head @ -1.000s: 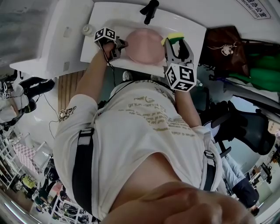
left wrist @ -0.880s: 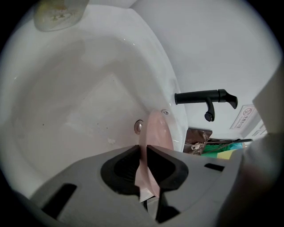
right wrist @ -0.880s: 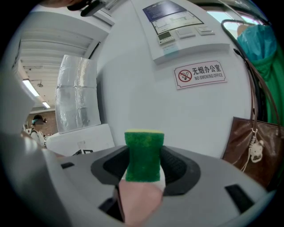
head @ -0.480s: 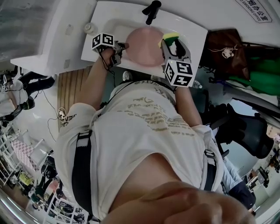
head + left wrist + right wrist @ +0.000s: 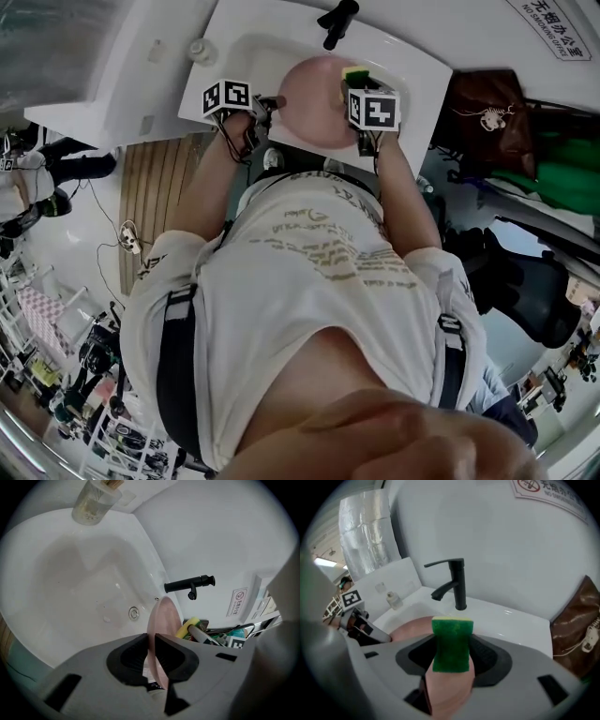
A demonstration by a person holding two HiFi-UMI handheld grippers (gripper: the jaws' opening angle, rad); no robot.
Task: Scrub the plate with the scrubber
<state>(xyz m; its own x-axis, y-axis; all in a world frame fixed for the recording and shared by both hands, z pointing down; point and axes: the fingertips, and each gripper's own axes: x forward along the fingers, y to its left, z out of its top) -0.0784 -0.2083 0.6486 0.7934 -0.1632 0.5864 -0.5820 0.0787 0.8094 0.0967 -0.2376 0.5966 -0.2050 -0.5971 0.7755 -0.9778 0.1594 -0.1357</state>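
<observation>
Now pinches the plate (image 5: 314, 103) by its rim in the barely parted left gripper (image 5: 151, 637), on edge just before the faucet (image 5: 337, 21); drops the right gripper (image 5: 452, 656), clamped on the scrubber (image 5: 451, 641), lower than a second ago, to the plate's face: apparently ready for scrubbing.

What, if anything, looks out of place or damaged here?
Nothing stands out. The left claw grips the pink plate by its rim over the sink; the right claw holds the green scrubber at its face.

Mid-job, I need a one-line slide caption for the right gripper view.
Right gripper clamps a green-and-yellow scrubber over the pink plate, with the black faucet behind on the white sink.
</observation>
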